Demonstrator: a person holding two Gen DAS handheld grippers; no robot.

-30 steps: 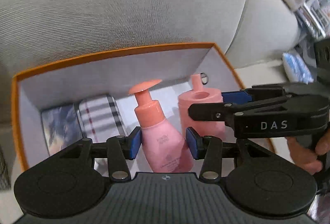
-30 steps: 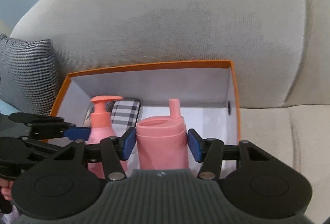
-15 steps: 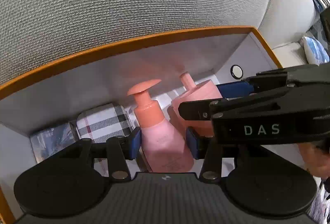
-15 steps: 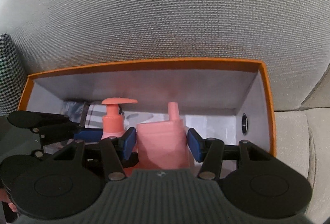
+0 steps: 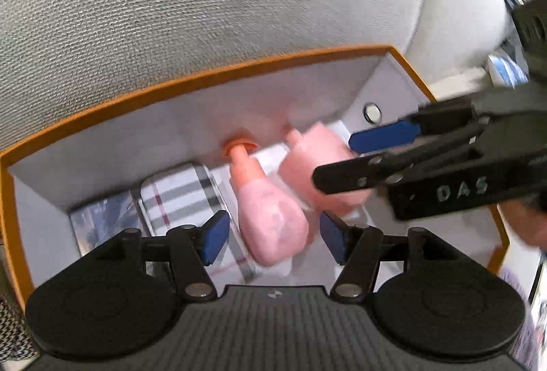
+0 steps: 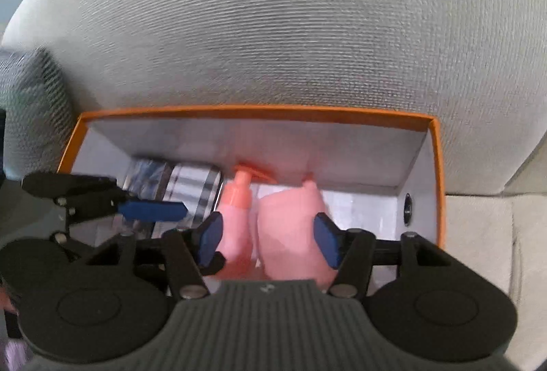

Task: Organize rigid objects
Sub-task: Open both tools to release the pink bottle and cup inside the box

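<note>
Pump bottle [image 5: 270,224] blurred between opening left hand-held gripper [image 5: 270,239], right hand-held gripper [image 6: 268,237] clamping pink cup [image 6: 290,234]

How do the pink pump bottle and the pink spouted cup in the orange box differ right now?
The pump bottle is slimmer with a flat orange pump head; the spouted cup is wider, with a short stub spout. The left tool is opening, its pads clear of the bottle; the right tool grips the cup. The bottle sits next to the plaid case, the cup on its far side. Both are pink and inside the orange box.
</note>
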